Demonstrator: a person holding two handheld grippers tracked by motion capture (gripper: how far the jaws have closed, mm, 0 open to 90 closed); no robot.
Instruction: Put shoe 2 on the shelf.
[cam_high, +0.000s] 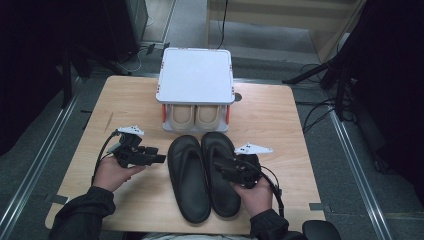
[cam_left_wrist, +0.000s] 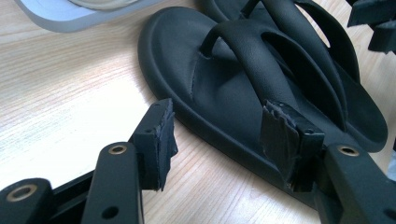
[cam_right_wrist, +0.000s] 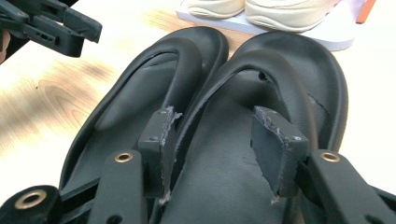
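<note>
Two black thong sandals lie side by side on the wooden table, toes toward a shoe rack. My left gripper hovers just left of the left sandal, its jaws open. In the left gripper view the left gripper frames that sandal's outer edge without touching it. My right gripper is over the right sandal. In the right gripper view the right gripper stands open above the right sandal's footbed, and the pads press on nothing.
A white two-level shoe rack stands at the table's far middle with a pair of beige shoes on its lower shelf. Bare wood lies left and right of the sandals. Dark stands and cables surround the table.
</note>
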